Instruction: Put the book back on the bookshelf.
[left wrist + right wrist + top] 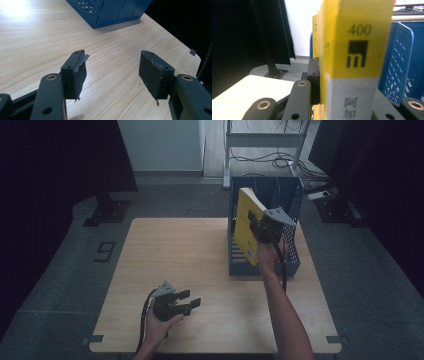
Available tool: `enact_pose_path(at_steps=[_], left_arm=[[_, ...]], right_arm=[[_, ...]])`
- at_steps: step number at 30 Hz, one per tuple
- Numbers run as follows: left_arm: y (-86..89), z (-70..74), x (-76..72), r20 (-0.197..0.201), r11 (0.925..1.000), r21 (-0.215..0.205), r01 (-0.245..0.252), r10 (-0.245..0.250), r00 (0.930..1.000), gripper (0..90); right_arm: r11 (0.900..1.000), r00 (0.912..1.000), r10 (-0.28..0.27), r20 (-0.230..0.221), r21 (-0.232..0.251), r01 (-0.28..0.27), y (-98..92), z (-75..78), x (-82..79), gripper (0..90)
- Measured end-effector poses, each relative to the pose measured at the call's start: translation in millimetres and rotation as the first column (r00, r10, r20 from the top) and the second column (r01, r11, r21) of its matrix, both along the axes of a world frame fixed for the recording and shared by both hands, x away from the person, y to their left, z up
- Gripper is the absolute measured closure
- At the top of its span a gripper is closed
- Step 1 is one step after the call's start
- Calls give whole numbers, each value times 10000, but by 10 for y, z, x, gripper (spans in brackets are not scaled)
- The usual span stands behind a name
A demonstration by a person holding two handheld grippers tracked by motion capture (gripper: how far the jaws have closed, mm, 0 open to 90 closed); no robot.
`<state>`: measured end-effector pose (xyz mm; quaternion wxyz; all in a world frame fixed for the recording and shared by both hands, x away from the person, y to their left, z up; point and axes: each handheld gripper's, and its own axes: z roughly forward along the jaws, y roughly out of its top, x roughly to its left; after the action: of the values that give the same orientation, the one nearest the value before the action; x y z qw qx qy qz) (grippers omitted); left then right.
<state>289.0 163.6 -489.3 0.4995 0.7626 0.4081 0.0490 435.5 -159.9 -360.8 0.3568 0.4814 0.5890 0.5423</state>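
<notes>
Book [246, 224] clamped in right gripper [263, 226], jaws pressed flat on both covers, spine toward that gripper's camera. Thick paperback shape: glossy yellow upper spine [358, 35] printed "400" above a square black logo, pale grey band below with dark characters. Held upright, slightly tilted, above the left slot of blue plastic rack [295, 202] at the far right of the table. Rack boxy, with tall dividers and perforated side walls [398, 65], standing on pale wooden tabletop [190, 255] with fine straight grain and a matte finish. Left gripper [186, 301] low over the near left part of the table, jaws wide apart, nothing between. Worn black rubber pads [78, 72], frayed and peeling at the edges, bolted to smooth black arms with brass-ringed holes. Rack corner [110, 12] beyond them.
</notes>
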Motion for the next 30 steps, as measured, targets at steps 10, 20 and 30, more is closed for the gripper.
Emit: enact_pose_path(at_steps=[10, 20, 30], left_arm=[[-5, -10, 17, -66, 10000, -18, 5, -5, 10000, 386], [-11, -62, 52, -302, 9999, 47, 101, -100, 9995, 385], [25, -63, 71, -354, 9999, -127, 84, -88, 9993, 385]], right_arm=[[9997, 9997, -209, -129, 123, 210, 2, -43, 122, 743], [9989, 9993, -346, -106, -330, 343, 94, -94, 257, 743], [9973, 9987, -494, -157, -543, 485, 144, -114, 386, 743]])
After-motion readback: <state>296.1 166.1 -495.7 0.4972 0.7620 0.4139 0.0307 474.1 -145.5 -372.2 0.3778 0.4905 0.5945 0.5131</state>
